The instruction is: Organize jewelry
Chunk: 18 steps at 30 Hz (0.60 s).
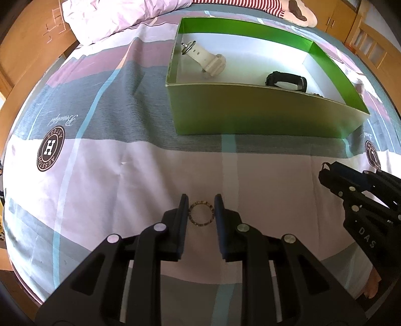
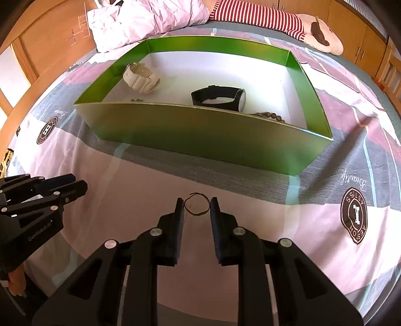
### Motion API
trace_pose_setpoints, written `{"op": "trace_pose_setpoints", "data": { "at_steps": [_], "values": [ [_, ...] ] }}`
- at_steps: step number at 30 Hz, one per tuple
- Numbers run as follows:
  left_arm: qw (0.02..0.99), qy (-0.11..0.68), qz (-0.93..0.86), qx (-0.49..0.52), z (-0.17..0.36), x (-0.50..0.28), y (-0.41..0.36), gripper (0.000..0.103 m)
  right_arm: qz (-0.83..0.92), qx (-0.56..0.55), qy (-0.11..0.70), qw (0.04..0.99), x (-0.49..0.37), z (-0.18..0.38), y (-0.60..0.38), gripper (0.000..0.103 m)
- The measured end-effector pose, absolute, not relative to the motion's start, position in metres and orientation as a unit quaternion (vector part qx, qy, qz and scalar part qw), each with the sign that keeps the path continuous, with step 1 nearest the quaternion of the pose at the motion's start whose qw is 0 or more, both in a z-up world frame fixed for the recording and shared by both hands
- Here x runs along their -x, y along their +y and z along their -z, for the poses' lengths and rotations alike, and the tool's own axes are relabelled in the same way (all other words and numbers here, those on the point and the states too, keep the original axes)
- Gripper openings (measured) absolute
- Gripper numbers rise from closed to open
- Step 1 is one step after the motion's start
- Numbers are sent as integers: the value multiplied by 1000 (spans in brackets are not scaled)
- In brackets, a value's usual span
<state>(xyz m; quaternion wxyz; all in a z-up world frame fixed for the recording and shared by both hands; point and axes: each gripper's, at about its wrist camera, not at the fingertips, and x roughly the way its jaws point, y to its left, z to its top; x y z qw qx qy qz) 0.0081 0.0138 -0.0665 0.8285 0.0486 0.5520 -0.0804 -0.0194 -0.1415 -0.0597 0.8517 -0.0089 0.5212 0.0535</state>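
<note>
Left gripper (image 1: 201,200) clamps a beaded ring-shaped bracelet (image 1: 201,213) on the pink-and-grey patchwork bedspread (image 1: 112,195); right gripper (image 2: 197,203) pinches a thin dark wire hoop (image 2: 197,204). Beyond lies an open green cardboard box (image 2: 200,133) holding a white watch (image 2: 140,79) left and a black watch (image 2: 219,98) right.

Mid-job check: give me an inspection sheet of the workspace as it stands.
Surface: patchwork bedsheet.
Job's things: green box holding white watch, black watch, beads; beaded ring and thin wire loop on the sheet.
Clutter: crumpled duvet, plush toy.
Grippers: left hand-held gripper shut on the beaded ring; right hand-held gripper shut on the wire loop.
Cables: nothing seen.
Surroundings: wooden cabinets.
</note>
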Motion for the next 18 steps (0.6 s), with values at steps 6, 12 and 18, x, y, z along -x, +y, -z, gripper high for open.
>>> {"op": "trace_pose_setpoints", "data": {
  "at_steps": [6, 12, 18],
  "values": [
    [827, 553, 85, -57, 69, -7, 9, 21, -52, 9, 519, 853, 18, 60, -140, 21],
    [827, 552, 85, -59, 70, -6, 5, 21, -51, 12, 519, 853, 19, 60, -140, 21],
    [829, 550, 85, -59, 69, -5, 6, 21, -47, 10, 517, 855, 20, 58, -140, 21]
  ]
}}
